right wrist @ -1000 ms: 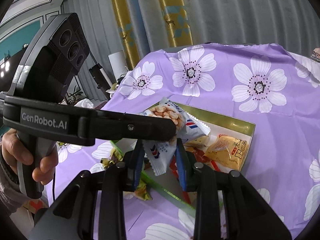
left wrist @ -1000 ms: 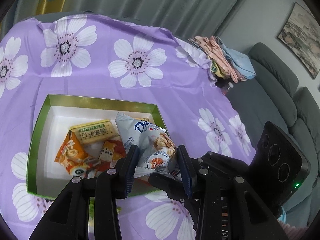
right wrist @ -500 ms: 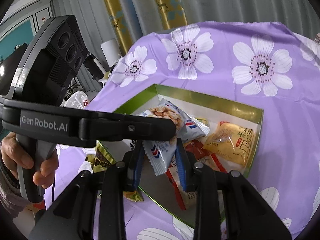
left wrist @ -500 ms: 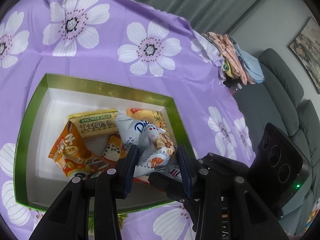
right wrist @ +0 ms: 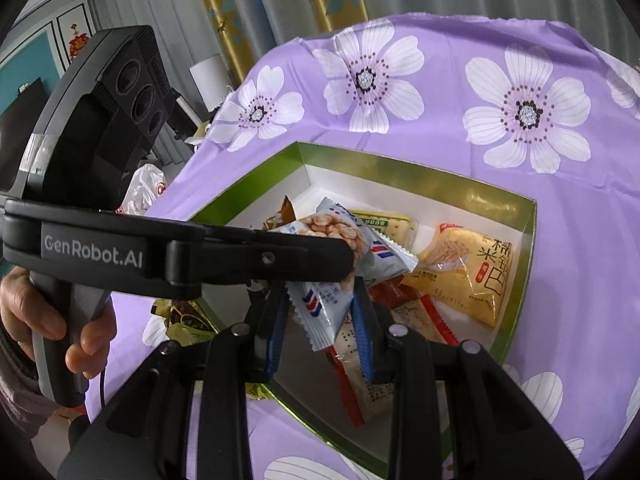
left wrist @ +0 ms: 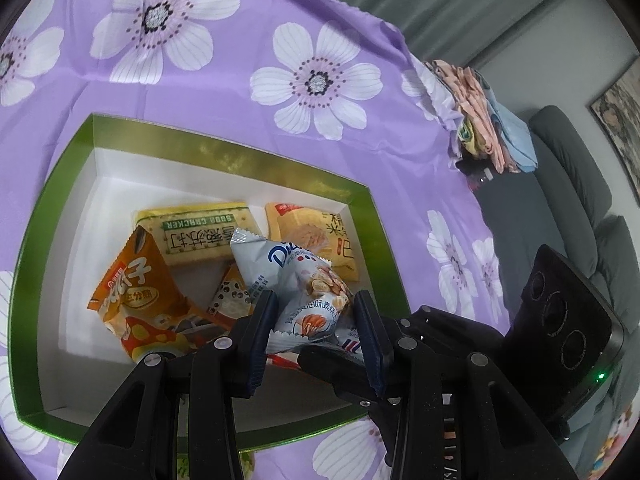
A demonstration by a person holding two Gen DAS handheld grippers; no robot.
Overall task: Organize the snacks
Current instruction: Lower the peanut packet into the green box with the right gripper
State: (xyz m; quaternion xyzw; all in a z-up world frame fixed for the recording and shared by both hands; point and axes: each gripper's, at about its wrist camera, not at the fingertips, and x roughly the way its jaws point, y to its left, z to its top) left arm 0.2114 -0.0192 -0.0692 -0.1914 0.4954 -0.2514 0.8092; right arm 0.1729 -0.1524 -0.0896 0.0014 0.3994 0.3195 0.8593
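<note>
A green-rimmed white box [left wrist: 224, 152] [right wrist: 420, 168] lies on the purple flowered cloth. Inside it are a yellow soda cracker pack [left wrist: 200, 236], an orange packet [left wrist: 132, 292], a yellow rice cracker packet [left wrist: 312, 232] [right wrist: 468, 272] and a red-edged packet [right wrist: 360, 360]. My left gripper [left wrist: 314, 300] is shut on a white-and-blue nut packet [left wrist: 280, 264] just above the box's contents. My right gripper [right wrist: 319, 292] is shut on a white wrapper with red and blue chevrons [right wrist: 320, 308]. The two wrappers touch; whether they are one packet or two I cannot tell.
Gold-green wrappers [right wrist: 180, 320] lie on the cloth outside the box's left wall. A hand [right wrist: 32, 312] holds the left gripper's handle. Folded clothes [left wrist: 484, 120] sit at the table's far right corner, with a grey sofa [left wrist: 560, 184] beyond the edge.
Both grippers have come down and in over the box, still gripping the white-and-blue wrapper. The box now fills more of both views.
</note>
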